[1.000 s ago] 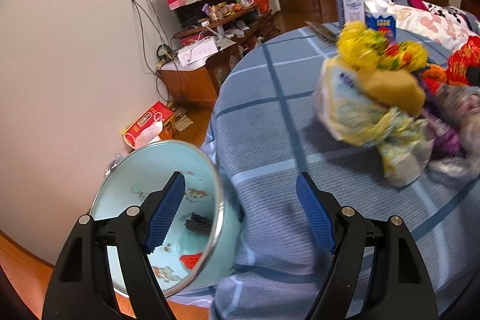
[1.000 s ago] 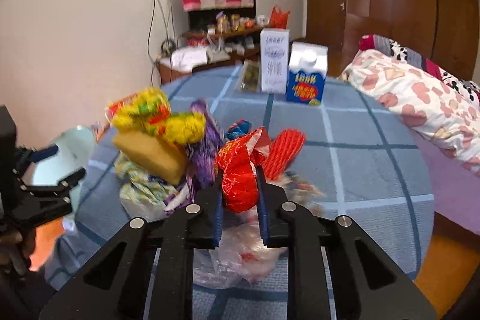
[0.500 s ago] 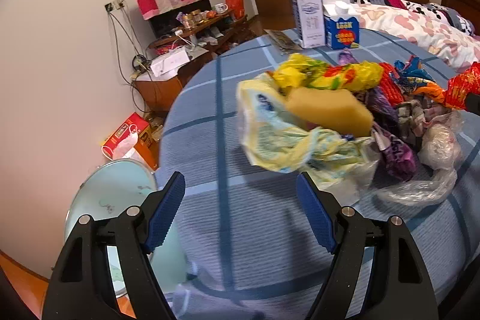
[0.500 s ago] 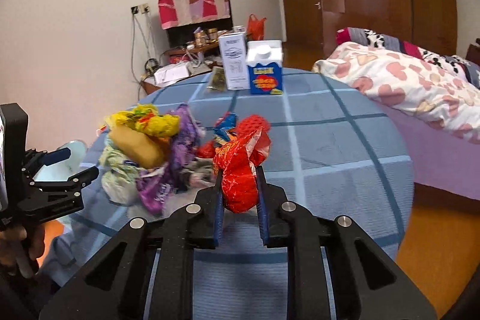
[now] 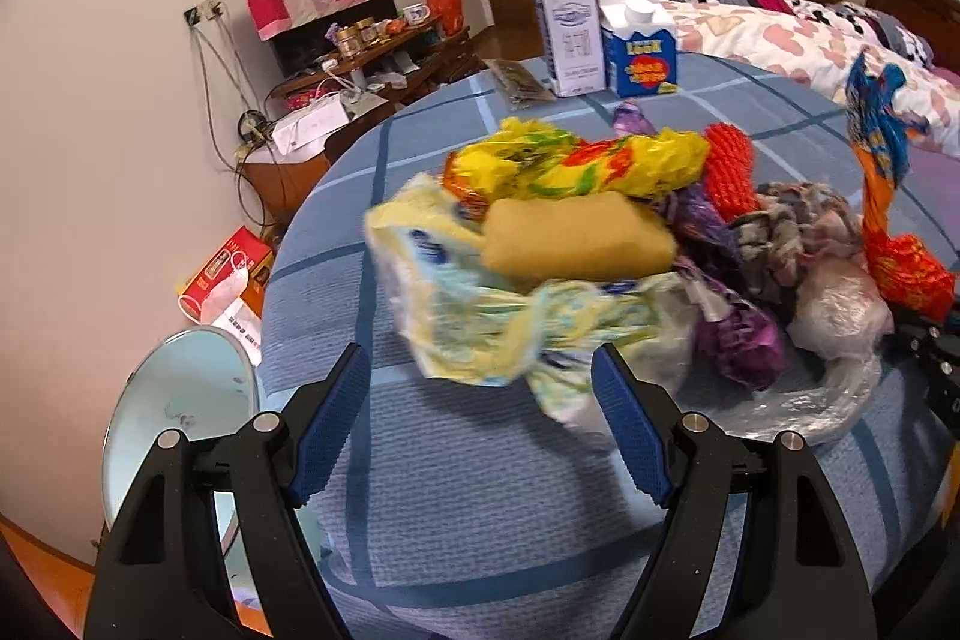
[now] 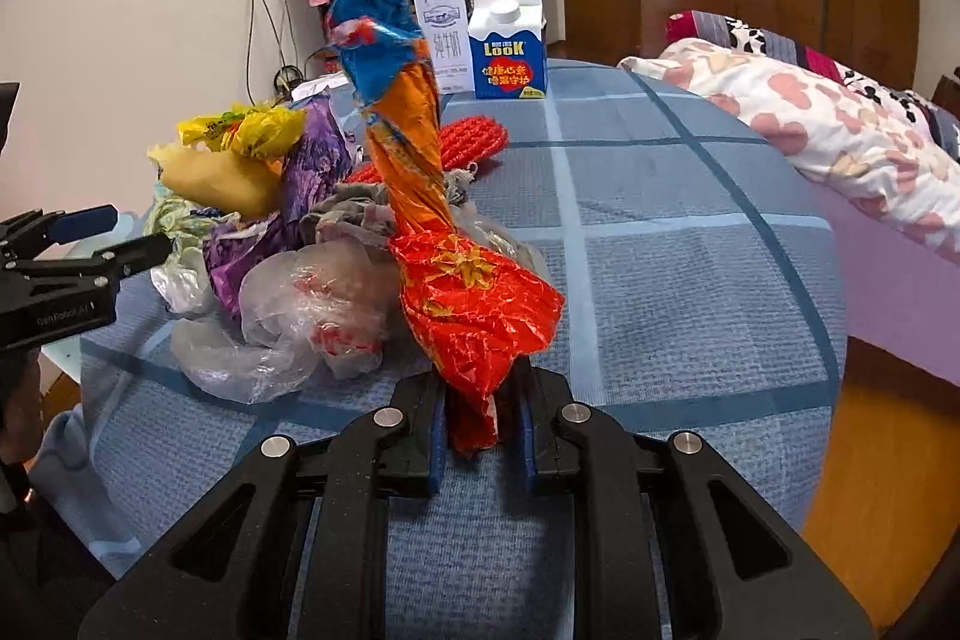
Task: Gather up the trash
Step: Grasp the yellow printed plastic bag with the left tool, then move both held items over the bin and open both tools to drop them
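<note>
A heap of trash lies on the blue checked tablecloth: a pale yellow-green bag, a yellow block, a yellow wrapper, a red net, a purple wrapper and a clear bag. My left gripper is open just in front of the pale bag, with nothing between its fingers. My right gripper is shut on the red end of a long twisted red, orange and blue wrapper, which stands up beside the heap. A pale blue basin sits below the table's left edge.
Two cartons and a flat packet stand at the table's far side. A bed with a heart-patterned quilt lies to the right. A red box and a cluttered cabinet are by the wall.
The left gripper's view has swung from the basin to the heap. The right gripper has drawn the wrapper out of the heap, so its orange and blue length now shows.
</note>
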A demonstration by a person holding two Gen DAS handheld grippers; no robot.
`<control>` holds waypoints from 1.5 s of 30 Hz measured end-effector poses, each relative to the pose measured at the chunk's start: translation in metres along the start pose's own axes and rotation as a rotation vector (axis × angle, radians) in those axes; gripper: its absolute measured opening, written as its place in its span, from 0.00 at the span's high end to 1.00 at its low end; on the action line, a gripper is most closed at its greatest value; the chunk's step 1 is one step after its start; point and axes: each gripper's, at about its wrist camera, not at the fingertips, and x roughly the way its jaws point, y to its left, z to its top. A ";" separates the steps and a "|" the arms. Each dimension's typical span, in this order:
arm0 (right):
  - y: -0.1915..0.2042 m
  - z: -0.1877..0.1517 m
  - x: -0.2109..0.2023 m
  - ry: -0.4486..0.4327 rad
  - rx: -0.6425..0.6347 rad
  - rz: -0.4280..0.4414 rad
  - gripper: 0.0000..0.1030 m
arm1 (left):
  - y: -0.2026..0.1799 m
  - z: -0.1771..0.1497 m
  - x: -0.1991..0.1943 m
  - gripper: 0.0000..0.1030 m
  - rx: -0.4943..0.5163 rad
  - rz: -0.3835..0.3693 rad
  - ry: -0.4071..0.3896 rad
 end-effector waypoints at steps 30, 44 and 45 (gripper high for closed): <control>0.059 0.031 -0.031 -0.078 -0.108 0.072 0.87 | 0.102 -0.023 -0.040 0.89 -0.070 0.092 -0.054; 0.066 0.033 -0.035 -0.086 -0.142 0.001 0.36 | 0.143 -0.052 -0.036 0.89 -0.109 0.124 -0.014; 0.065 0.034 -0.036 -0.095 -0.148 -0.010 0.36 | 0.146 -0.053 -0.036 0.89 -0.114 0.127 -0.012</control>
